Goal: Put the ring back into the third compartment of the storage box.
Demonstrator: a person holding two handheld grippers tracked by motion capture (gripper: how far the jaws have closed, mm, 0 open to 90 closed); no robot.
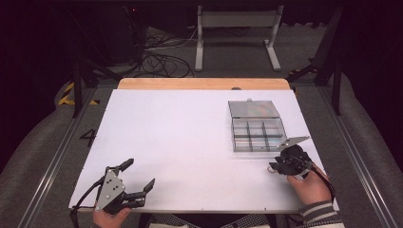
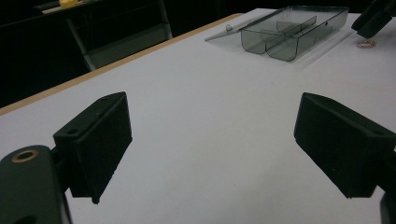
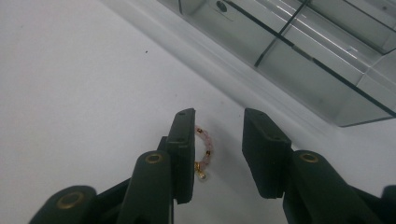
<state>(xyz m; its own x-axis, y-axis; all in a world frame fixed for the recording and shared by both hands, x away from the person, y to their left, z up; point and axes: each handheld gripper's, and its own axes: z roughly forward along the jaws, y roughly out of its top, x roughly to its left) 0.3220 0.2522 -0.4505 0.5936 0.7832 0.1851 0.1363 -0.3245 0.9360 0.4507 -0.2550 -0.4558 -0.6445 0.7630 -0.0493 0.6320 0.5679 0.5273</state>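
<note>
A clear plastic compartment box [image 1: 256, 135] lies at the table's right side with its lid [image 1: 253, 108] folded back flat. The box [image 3: 299, 51] is empty as far as I see. A small pink and gold beaded ring [image 3: 205, 149] lies on the white table just in front of it. My right gripper [image 3: 219, 116] is open and lowered around the ring, which sits close to one jaw's inner face. In the high view the right gripper [image 1: 274, 166] hovers at the box's near right corner. My left gripper [image 1: 140, 173] rests wide open near the front left edge, holding nothing.
The white table top [image 1: 180, 133] has a wooden strip [image 1: 204, 84] along its far edge. A metal stand [image 1: 237, 33] and loose cables [image 1: 161, 61] are on the floor beyond. From the left gripper view the box [image 2: 289, 32] stands far ahead.
</note>
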